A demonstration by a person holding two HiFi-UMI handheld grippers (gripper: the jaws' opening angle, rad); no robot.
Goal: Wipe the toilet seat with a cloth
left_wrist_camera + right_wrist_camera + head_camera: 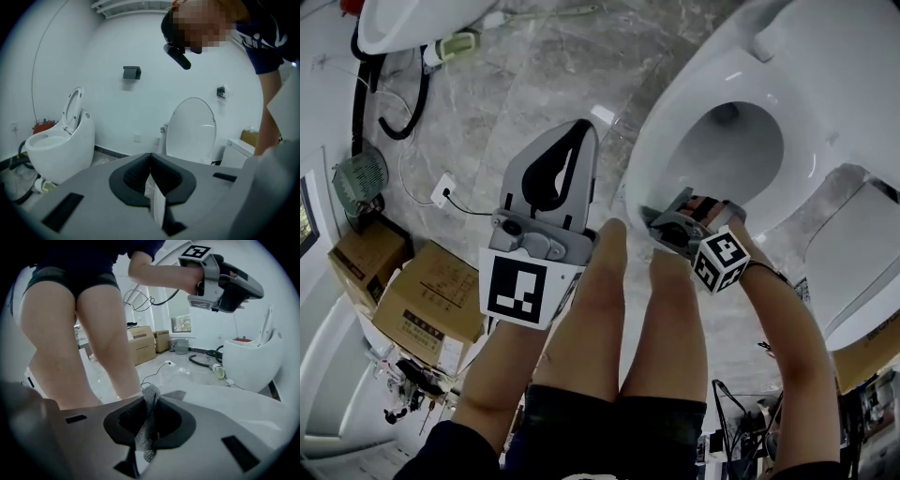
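Tightly clamped, the right gripper [149,398] pinches a grey mesh cloth [146,430] between its jaws, a fold poking up past the tips. Just beyond them lies the front edge of the white toilet seat [675,112]. Off to their left, the left gripper [150,161] hangs over the marble floor [516,84], jaws pressed together on nothing.

**Parts out of sight around the toilet**

The toilet [825,94] is cut off by the top and right edges of the head view, so its back does not show. At its front rim, the marker cube [719,261] covers much of the right gripper [675,214]. In the right gripper view, the cloth [149,416] goes down between the closed jaws and its lower end is hidden. Far left of the toilet, a second toilet [412,19] is cut by the top edge.
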